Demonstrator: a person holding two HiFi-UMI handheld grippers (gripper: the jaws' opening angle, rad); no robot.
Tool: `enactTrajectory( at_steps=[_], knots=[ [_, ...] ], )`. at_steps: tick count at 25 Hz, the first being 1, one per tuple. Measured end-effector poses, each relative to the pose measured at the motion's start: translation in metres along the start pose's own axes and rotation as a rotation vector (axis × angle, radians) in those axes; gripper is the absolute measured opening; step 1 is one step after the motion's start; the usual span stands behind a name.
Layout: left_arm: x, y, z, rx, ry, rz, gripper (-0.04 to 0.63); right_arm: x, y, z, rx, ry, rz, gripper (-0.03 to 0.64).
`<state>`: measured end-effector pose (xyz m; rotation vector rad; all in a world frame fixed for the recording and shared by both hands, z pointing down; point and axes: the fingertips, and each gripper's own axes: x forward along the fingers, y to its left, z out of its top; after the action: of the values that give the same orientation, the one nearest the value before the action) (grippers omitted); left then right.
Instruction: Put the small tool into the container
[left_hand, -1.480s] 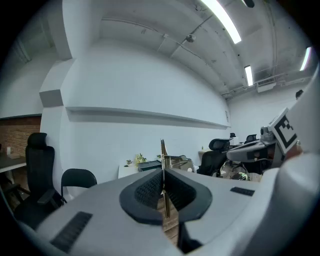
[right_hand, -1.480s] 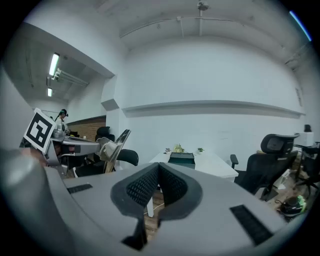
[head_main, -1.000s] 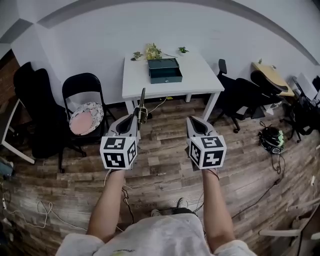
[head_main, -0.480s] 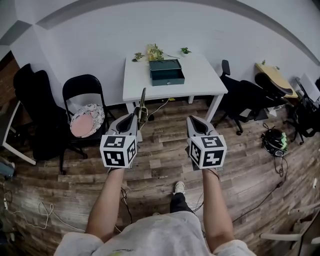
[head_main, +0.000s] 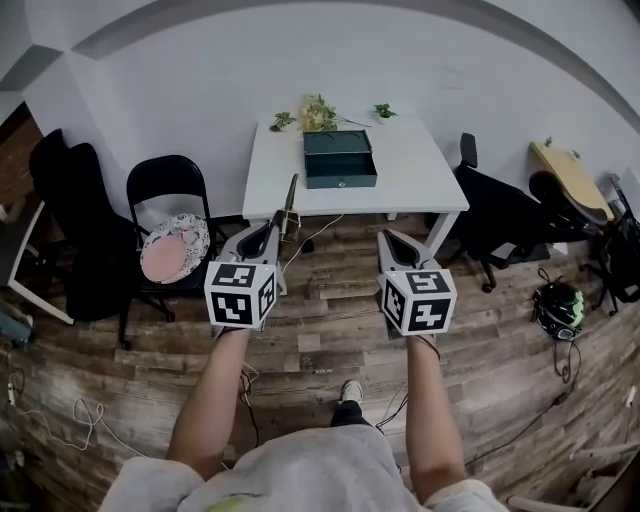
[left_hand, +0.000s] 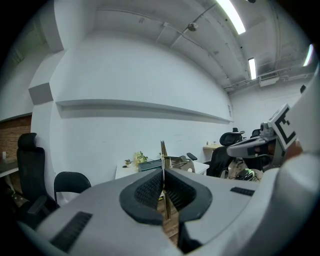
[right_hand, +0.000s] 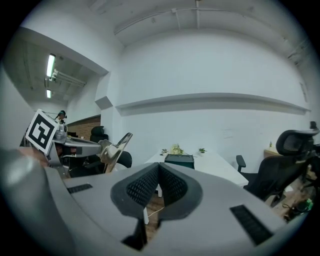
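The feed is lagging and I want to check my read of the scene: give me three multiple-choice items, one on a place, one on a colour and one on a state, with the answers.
1. Where does the container stand?
A. on a wheeled cart
B. on the white table
C. on a stool

2. What colour is the container?
A. red
B. yellow
C. dark green

3. What state is the left gripper in?
A. shut on the small tool
B. open and empty
C. open around a cup

Answers:
1 B: the head view shows it on the tabletop, ahead of the person.
2 C: its lid and front are dark green.
3 A: the left gripper view shows the pads pressed on the thin metal tool, which sticks up past them.
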<state>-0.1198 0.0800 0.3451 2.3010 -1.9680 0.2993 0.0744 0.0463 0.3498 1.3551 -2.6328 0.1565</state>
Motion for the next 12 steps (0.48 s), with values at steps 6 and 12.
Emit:
enactTrajectory(
  at_steps=[6,12],
  knots=[
    [0.054,-0.005,0.018,-0.005,0.01,0.024,0.006,0.041,-0.045,0.016,-0.007,0.006,0.033,0.005],
    [0.086,-0.008,0.022,-0.014,0.025,0.048,0.006,0.067,-0.068,0.019,-0.012,0.018,0.069,0.005]
  ],
)
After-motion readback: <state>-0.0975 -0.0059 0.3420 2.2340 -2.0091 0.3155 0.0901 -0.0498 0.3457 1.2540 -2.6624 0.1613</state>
